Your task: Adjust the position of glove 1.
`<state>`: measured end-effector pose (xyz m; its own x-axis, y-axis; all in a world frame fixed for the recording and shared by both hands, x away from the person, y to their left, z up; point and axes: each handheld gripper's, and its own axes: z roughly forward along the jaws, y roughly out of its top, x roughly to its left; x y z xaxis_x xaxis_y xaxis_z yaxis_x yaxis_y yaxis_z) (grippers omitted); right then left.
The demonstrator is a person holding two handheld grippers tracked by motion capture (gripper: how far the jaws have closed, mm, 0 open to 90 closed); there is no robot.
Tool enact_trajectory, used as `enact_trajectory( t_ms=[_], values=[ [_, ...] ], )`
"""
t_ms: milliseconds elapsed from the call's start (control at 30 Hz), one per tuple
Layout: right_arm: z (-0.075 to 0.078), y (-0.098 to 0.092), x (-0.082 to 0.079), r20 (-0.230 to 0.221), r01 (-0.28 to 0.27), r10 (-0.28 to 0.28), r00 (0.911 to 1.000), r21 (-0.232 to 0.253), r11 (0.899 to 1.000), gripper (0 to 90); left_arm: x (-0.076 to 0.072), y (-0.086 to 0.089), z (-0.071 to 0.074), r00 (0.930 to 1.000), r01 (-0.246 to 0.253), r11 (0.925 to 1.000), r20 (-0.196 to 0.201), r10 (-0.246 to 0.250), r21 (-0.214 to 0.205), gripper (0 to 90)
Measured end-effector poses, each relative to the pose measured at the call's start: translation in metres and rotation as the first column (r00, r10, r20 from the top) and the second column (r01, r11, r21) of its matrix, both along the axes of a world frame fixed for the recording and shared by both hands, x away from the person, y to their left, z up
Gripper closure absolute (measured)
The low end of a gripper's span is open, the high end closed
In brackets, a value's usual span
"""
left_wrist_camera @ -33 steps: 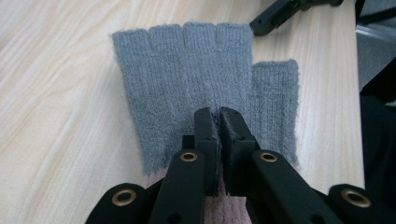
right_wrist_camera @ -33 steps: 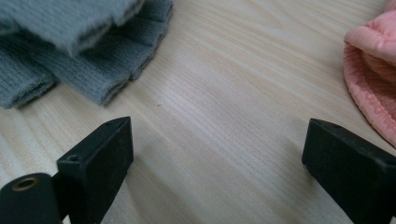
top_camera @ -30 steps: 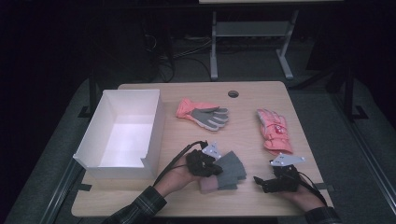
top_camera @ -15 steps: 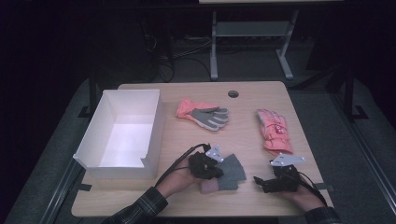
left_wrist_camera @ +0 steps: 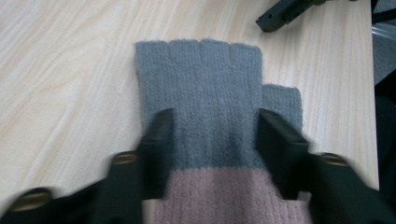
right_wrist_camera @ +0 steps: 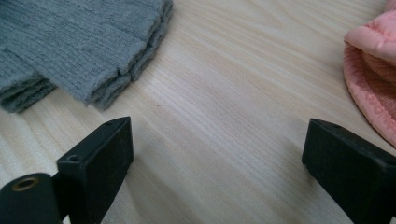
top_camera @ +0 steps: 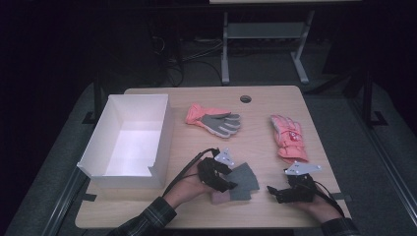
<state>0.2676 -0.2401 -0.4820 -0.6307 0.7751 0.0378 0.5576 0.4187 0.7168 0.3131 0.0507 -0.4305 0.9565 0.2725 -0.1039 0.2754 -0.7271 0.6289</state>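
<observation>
Lying flat at the near edge of the wooden table [top_camera: 255, 206], a grey fingerless glove [top_camera: 242, 180] with a pink cuff sits just beyond the left gripper [top_camera: 222, 178] in the high view, while the right gripper [top_camera: 278, 192] rests on the table to its right, apart from it. A white box [top_camera: 129, 141] stands at the left; a coral glove with a grey palm [top_camera: 214, 119] lies farther back, and a pink glove [top_camera: 288, 137] lies far right.

In the left gripper view, the jaws have just been opening and now stand apart astride the grey fingerless glove [left_wrist_camera: 211, 107], one at each side near the cuff line, their pads off the knit. It also shows what the high view blurs: four short finger stubs and a thumb stub.

In the right gripper view, the right gripper [right_wrist_camera: 217, 154] is spread wide over bare wood with nothing between its jaws. The grey fingerless glove [right_wrist_camera: 79, 46] shows here as stacked layers, suggesting a pair; the pink glove [right_wrist_camera: 369, 70] sits at the right edge.

The likely risk: closing again from here could pinch just the top layer, so the stack slides apart or bunches when lifted.
</observation>
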Motion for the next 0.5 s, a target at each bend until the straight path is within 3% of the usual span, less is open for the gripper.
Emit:
enact_trajectory(
  t_ms=[200,500],
  values=[
    [0.000,0.000,0.000,0.000,0.000,0.000,1.0000,0.000,1.000,8.3,0.003,-0.002,-0.010,0.9999,-0.011,0.9991,0.012,0.010,0.040,18.3],
    [0.000,0.000,0.000,0.000,0.000,0.000,1.0000,0.000,1.000,8.3,0.008,-0.003,-0.022,0.9995,-0.003,0.9992,-0.032,0.004,0.041,15.7]
  ],
)
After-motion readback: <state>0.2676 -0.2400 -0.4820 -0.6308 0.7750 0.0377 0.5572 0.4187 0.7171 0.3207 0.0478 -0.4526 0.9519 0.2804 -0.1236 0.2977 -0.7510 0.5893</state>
